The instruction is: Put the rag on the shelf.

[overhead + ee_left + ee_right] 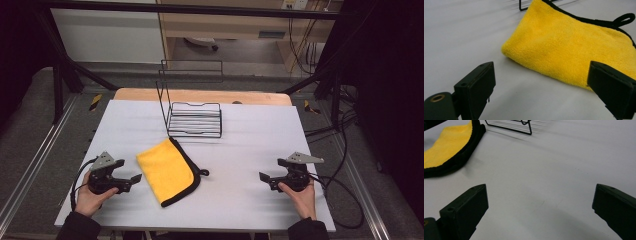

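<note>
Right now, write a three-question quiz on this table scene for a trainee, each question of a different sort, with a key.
1. True or false: the left gripper is shut on the yellow cloth.
2. Multiple choice: the black wire rack stands (A) on the cloth, (B) beyond the cloth, toward the table's far edge, (C) beside the right gripper.
3. Fill in: the cloth's black edging ends in a small hanging ____.

Key: 1 false, both grippers' jaws stand open and hold nothing; 2 B; 3 loop.
</note>
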### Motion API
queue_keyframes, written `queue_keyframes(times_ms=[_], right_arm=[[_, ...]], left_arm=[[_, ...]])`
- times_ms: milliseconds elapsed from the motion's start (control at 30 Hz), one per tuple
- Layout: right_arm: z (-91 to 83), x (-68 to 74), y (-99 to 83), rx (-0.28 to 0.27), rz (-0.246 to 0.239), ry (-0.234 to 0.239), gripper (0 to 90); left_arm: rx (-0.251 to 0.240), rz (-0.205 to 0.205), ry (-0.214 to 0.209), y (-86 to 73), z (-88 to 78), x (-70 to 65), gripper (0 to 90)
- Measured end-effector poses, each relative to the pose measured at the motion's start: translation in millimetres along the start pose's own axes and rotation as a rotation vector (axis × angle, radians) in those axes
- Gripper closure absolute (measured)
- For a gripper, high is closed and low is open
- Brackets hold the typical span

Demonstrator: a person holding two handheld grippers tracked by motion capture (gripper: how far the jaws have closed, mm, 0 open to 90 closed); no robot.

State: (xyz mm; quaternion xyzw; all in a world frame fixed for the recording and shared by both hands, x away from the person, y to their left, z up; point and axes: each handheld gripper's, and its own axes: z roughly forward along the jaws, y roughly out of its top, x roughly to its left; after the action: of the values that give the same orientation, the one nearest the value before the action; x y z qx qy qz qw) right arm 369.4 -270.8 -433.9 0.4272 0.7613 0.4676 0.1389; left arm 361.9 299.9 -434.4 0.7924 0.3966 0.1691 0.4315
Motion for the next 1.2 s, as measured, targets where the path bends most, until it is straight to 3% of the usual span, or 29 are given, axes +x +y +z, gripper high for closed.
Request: queue_keyframes(times_ms=[267,700,1200], right_arm=[[-0.4,0.2,-0.5,0.003,-0.004,-0.008,0.9],[2.4,2.6,-1.3,0.019,0.000,-0.023,1.0],[3.9,9.2,-1.6,0.038,-0.018,-0.033,1.0]], left_arm=[[-0.002,-0.013,0.001,3.0,1.3,-3.6,8.9],[0.034,0.002,-0.019,8.4,9.7,-28.9,11.5],[0.113,-0.026,-0.070,6.9,15.8,-68.9,29.9]])
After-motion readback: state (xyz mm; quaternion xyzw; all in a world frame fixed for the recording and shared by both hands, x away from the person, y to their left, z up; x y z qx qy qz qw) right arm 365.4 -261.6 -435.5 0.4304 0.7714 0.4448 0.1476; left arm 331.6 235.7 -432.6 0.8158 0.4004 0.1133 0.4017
